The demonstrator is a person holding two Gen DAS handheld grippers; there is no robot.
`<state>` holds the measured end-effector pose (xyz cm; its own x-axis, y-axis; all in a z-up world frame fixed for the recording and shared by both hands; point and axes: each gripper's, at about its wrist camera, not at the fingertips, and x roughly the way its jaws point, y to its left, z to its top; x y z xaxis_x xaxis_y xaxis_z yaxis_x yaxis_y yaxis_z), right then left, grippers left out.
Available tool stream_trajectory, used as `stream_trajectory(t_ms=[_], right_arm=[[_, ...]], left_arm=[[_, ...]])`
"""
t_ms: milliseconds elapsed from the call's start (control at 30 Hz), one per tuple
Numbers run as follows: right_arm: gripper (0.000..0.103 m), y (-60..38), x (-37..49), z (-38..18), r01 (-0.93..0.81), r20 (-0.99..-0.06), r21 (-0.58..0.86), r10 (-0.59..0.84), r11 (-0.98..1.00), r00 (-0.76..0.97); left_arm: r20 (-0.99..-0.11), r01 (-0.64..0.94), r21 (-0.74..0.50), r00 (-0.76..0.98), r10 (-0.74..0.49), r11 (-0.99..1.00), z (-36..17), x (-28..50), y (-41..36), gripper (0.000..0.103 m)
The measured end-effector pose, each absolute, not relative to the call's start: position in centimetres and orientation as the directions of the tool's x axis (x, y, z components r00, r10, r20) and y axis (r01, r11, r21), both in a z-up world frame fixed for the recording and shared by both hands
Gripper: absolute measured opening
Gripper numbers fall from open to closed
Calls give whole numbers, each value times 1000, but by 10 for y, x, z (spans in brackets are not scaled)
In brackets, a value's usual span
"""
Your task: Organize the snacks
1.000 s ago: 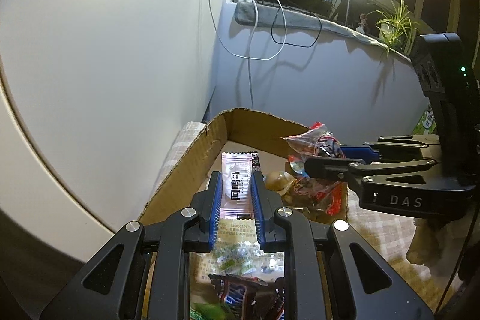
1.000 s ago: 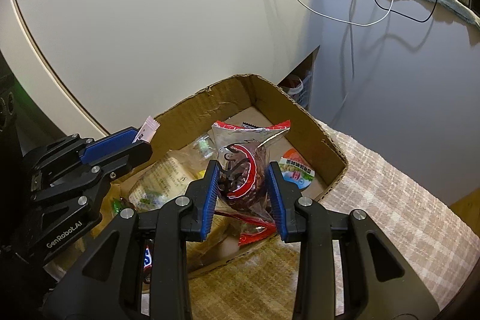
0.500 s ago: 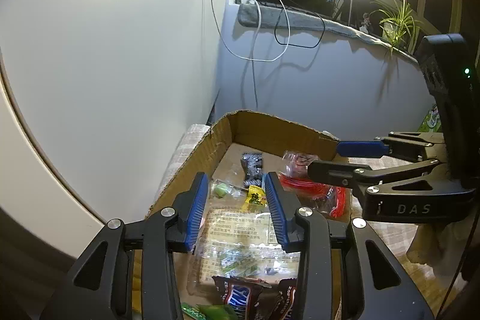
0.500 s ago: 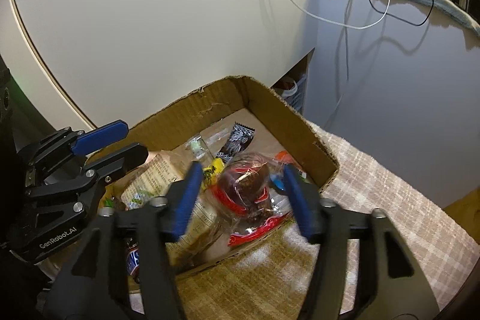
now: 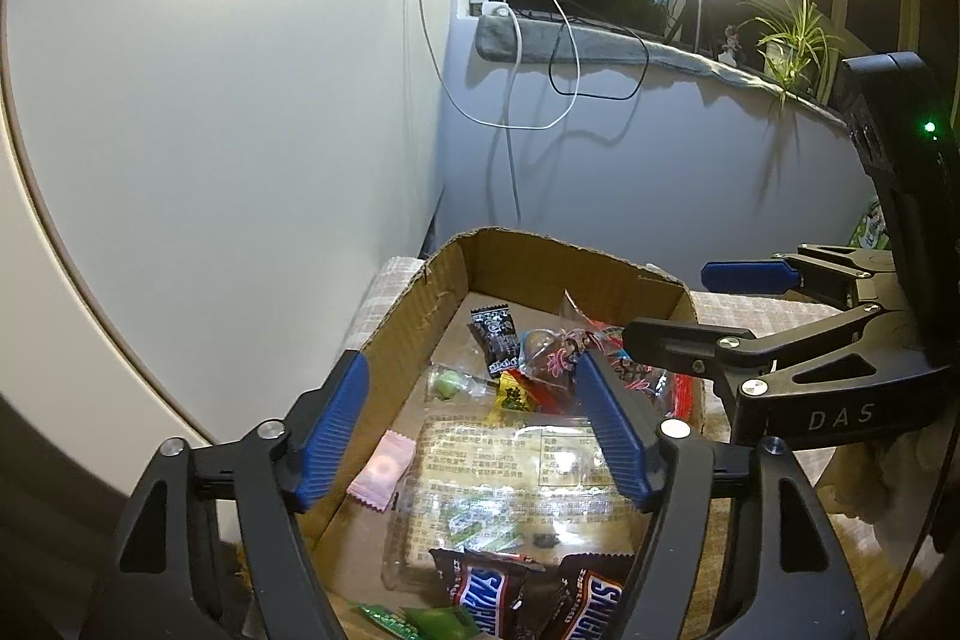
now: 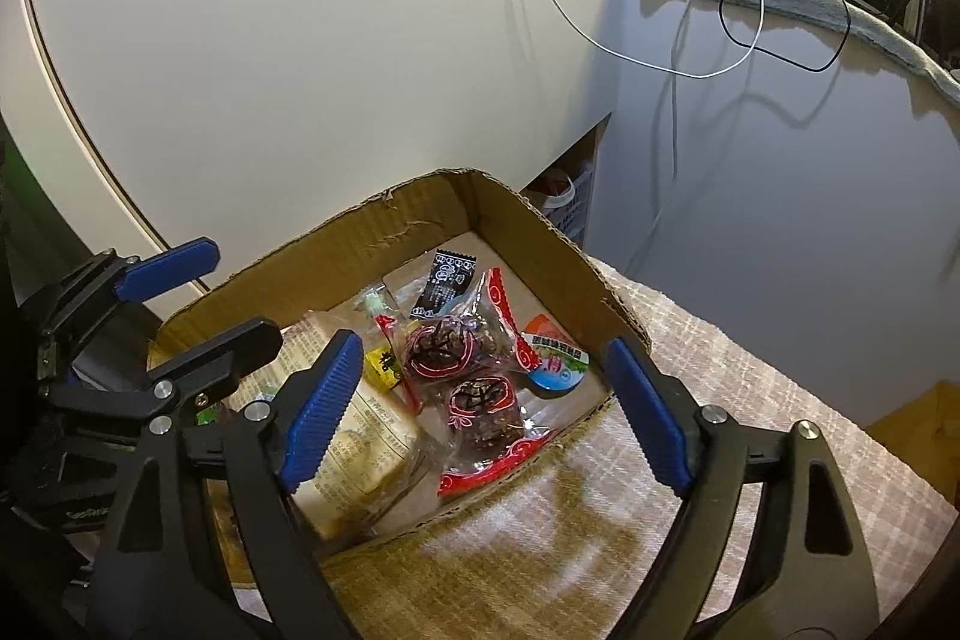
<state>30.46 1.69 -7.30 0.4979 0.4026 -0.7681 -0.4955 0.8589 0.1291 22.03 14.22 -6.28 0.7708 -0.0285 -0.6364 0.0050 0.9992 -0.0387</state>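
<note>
Claws, left [image 5: 474, 436] and right [image 6: 486, 409], gape empty above cardboard box [image 6: 420, 220].

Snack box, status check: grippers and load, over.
Left gripper open, empty. Right gripper open, empty. Box holds red packets, pink sachet, big cracker pack, Snickers. Nothing blocking.

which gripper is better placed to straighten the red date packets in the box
Right. The right gripper is open directly over the red date packets in the cardboard box; the left gripper hangs open over the cracker pack.
</note>
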Motion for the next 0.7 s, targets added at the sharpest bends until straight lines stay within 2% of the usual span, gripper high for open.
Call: stream_trajectory(t_ms=[100,700], right_arm=[[91,16,305,-73,-491,-767,122,396,862,504],[92,12,272,-60,-504,-734,79,392,860,554]], left_arm=[[-634,0,-36,773,-22,999,-63,220,143,78],[-606,-27,-27,796,5,999,-48,189,140,79]])
